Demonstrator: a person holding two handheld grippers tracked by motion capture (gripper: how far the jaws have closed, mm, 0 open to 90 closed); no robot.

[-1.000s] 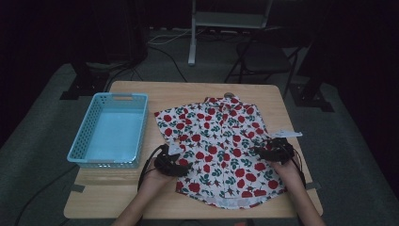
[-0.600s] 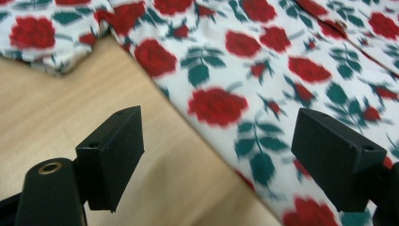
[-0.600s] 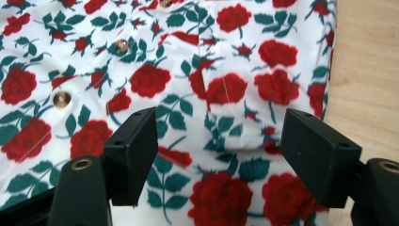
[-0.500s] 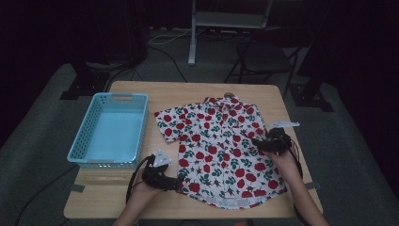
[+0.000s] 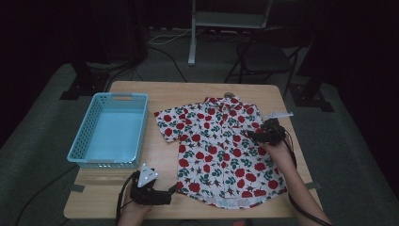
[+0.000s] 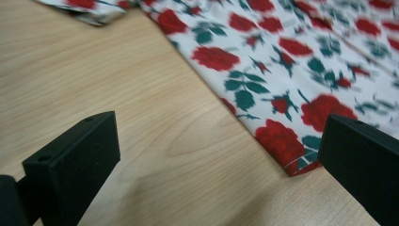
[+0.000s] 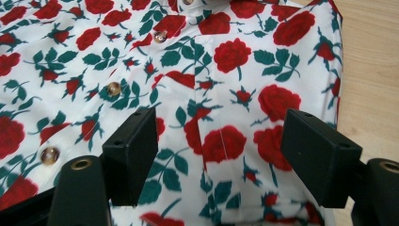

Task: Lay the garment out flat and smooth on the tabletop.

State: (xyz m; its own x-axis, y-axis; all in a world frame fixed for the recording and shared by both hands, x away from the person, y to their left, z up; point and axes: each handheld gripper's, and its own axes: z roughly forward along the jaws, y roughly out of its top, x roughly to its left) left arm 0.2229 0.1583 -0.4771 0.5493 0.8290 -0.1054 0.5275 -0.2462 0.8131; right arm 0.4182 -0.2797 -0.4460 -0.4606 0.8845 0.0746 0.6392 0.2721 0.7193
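From the high view, my left gripper (image 5: 173, 191) has slid off the rose-print shirt (image 5: 221, 150) toward the near left since a second ago and now sits on the bare wooden table (image 5: 188, 94) just beside the hem corner, its jaws having just been opening with nothing between them; I judge the left side is smoothed and released, so the shirt is laid flat, perhaps ready for folding. My right gripper (image 5: 256, 136) has edged toward the far right and hovers over the shirt's right chest, near the sleeve. The shirt lies face up, centre-right on the table, with the pale blue perforated plastic basket (image 5: 94, 120) apart at its left. In the left gripper view, the black blocky jaws stand wide over smooth, pale woodgrain, the thin woven hem corner (image 6: 294, 165) just inside the right jaw, untouched. In the right gripper view, the jaws stand wide apart above the fabric, gripping nothing that I can see; the cloth looks light and crisp, with glossy brownish buttons (image 7: 113, 88) along the placket.
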